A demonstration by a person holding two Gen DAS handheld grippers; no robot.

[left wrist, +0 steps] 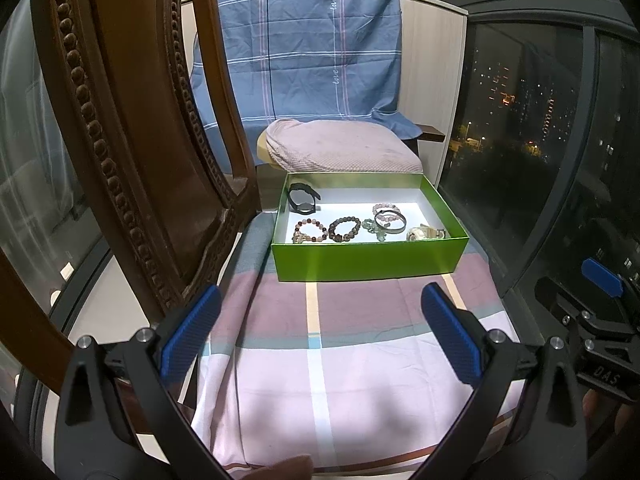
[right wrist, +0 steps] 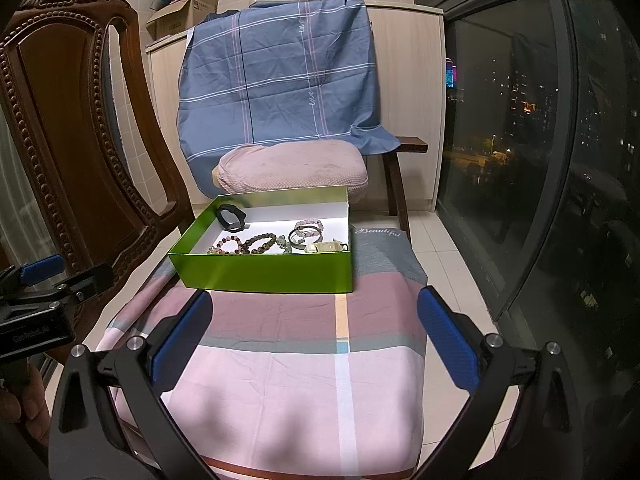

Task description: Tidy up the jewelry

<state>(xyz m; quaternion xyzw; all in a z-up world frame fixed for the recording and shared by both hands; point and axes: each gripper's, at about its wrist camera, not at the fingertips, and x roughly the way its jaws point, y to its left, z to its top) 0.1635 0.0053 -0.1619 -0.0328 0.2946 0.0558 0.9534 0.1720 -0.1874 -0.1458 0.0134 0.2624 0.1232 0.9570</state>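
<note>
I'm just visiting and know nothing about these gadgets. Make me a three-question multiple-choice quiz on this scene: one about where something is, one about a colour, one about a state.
1. Where does the black watch lie?
A. On the cloth in front of the box
B. In the box, far left corner
C. On the pillow

2. What colour is the box outside?
A. Green
B. Red
C. Black

3. How are the two grippers?
A. Both shut on bracelets
B. One open, one holding the watch
C. Both open and empty

Answers:
1. B: the watch sits inside the box by the far left walls, behind the bead bracelets.
2. A: its outer walls are bright green, its floor white.
3. C: the left gripper and right gripper each show blue pads spread wide with only the cloth between them.
</note>
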